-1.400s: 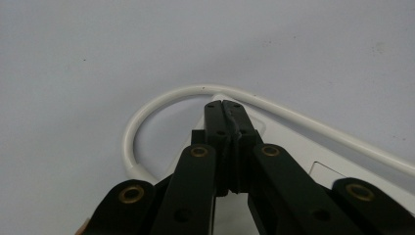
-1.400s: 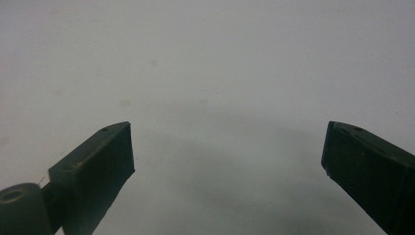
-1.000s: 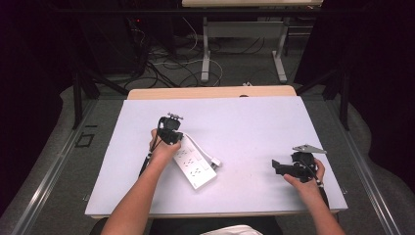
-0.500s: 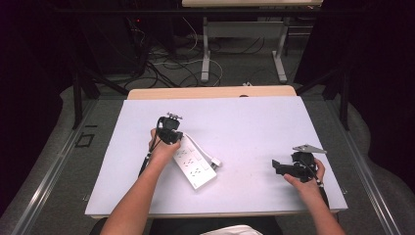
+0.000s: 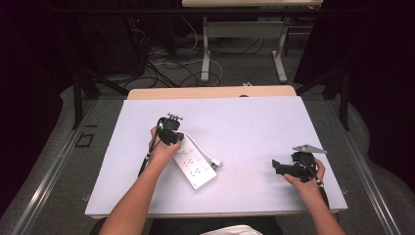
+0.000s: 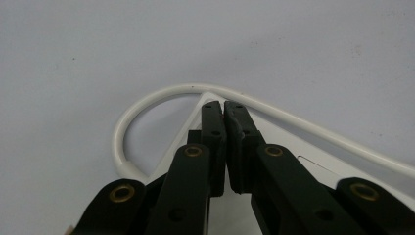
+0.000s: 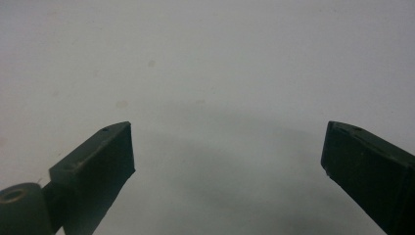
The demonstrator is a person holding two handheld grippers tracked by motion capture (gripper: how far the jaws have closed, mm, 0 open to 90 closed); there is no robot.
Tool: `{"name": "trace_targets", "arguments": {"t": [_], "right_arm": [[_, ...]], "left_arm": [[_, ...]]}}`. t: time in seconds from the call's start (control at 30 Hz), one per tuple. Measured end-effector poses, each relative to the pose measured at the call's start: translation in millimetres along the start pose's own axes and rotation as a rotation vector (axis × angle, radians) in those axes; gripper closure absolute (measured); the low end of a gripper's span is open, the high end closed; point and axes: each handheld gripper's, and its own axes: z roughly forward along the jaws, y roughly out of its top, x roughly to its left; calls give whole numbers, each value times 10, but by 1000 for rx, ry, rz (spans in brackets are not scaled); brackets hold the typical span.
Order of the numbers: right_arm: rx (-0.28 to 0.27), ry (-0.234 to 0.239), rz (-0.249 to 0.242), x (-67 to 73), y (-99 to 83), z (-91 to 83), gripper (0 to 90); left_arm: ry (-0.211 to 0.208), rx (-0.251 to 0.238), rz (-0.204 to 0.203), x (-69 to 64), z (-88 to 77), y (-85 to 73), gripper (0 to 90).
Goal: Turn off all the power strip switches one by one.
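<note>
A white power strip (image 5: 195, 165) lies diagonally on the white table (image 5: 254, 122), left of centre. Its white cable (image 6: 147, 100) loops out past the strip's far end, and its plug (image 5: 216, 162) rests beside the strip. My left gripper (image 5: 172, 136) stands over that far end, held in a hand. In the left gripper view it (image 6: 224, 108) is shut with nothing between the jaws, its tips at the corner of the power strip (image 6: 293, 144). My right gripper (image 5: 276, 167) rests near the table's right front. Its jaws (image 7: 227, 147) are wide open over bare table.
A wooden strip (image 5: 210, 92) runs along the table's far edge. Beyond it the floor holds cables and the legs of another desk (image 5: 205, 54). Dark curtains close in both sides.
</note>
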Motion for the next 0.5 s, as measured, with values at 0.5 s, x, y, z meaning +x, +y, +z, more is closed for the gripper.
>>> {"name": "trace_targets", "arguments": {"t": [0.5], "right_arm": [[-3,-1,3,-2,0,1,50]], "left_arm": [[-53,-3,42,-45,-83,-55,900]]}}
